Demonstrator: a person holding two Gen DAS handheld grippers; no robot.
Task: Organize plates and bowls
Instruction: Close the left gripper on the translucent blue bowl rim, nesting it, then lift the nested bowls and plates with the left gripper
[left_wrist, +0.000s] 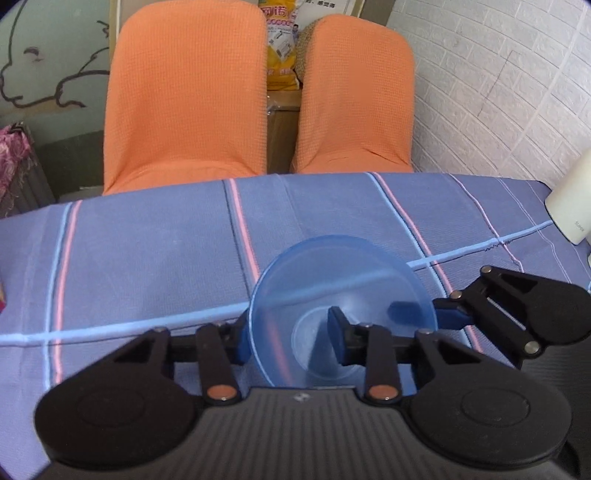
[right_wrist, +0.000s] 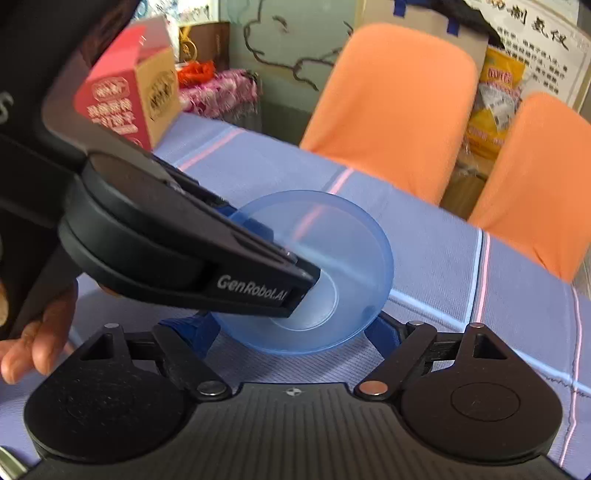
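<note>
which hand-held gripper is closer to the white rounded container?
Right. The right hand-held gripper is just below-left of the white rounded container. The left hand-held gripper sits farther left, across the translucent blue plastic bowl.

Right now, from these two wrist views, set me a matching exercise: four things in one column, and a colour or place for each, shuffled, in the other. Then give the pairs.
Things
1. bowl
2. chair covers
3. carton
4. left gripper

Descriptions
A. orange, beyond the table
B. one of its fingers inside the bowl
C. translucent blue
D. red-faced, standing on the table

Pairs: 1-C, 2-A, 3-D, 4-B
</note>
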